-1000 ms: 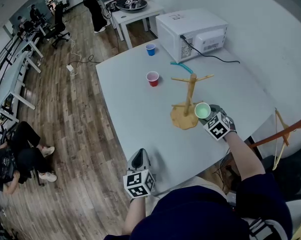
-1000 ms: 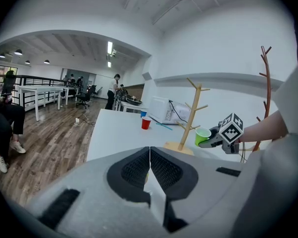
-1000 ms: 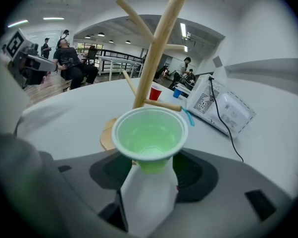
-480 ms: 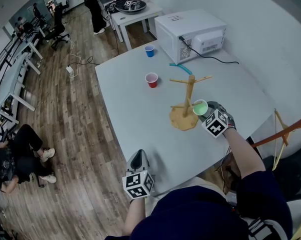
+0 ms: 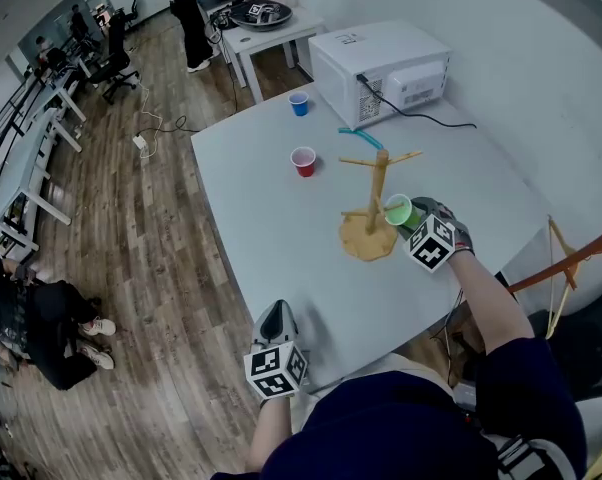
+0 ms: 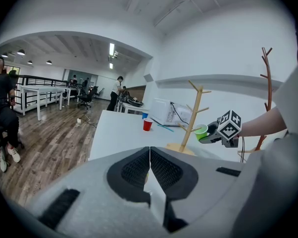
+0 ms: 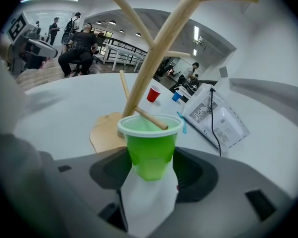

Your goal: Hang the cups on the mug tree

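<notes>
My left gripper (image 6: 150,168) sits at the near edge of the grey table (image 5: 271,238). Its jaws are pressed flat together, and nothing is between them.

Farther in and to the right, my right gripper (image 7: 150,182) pinches the green cup (image 7: 150,148). The pads squeeze its lower part, and the cup's wall is dented where they grip. The cup is tilted, with its open mouth facing the mug tree (image 5: 379,183). One of the tree's low pegs (image 7: 150,118) reaches in over the rim, so its tip lies inside the mouth. I cannot tell whether the peg touches the inside of the cup.

The tree stands upright on its round wooden base (image 5: 366,238), just to the left of the cup, and its other pegs are bare.

Beyond the tree, to the left, a red cup (image 5: 303,160) stands upright on the table. A blue cup (image 5: 299,102) stands farther off, near the far edge. A thin teal strip (image 5: 363,134) lies flat between the tree and the white microwave (image 5: 381,63), which sits at the far right corner. A black cable (image 5: 421,113) trails from the microwave across the table.
</notes>
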The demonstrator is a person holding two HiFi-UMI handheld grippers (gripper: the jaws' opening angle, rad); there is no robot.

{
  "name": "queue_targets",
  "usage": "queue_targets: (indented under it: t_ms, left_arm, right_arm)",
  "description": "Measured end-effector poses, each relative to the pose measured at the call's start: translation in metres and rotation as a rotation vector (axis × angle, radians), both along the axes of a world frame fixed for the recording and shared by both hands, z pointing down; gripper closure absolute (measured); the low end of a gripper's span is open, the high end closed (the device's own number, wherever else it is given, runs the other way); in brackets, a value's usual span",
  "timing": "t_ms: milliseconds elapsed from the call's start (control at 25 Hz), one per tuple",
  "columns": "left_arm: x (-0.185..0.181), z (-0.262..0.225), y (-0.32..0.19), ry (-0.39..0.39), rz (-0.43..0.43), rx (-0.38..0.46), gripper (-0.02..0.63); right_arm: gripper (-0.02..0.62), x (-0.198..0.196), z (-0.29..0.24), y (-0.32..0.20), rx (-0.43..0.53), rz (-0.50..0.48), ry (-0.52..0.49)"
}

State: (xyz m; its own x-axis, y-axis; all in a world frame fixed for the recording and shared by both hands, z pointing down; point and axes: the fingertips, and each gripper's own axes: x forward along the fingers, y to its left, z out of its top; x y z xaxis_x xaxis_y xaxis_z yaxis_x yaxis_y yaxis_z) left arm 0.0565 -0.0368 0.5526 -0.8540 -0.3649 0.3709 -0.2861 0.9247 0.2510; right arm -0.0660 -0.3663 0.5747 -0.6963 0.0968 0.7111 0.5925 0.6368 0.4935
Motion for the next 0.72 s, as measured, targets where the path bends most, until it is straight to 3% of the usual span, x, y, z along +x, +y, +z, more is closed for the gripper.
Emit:
queue_targets:
  t_ms: [720]
  left_arm:
    - [0.004,-0.003,0.0,-0.007,0.004,0.009,0.586]
  right_arm:
    - [0.324,-0.004,-0.021,0.024,0.136,-0.154,-0.04]
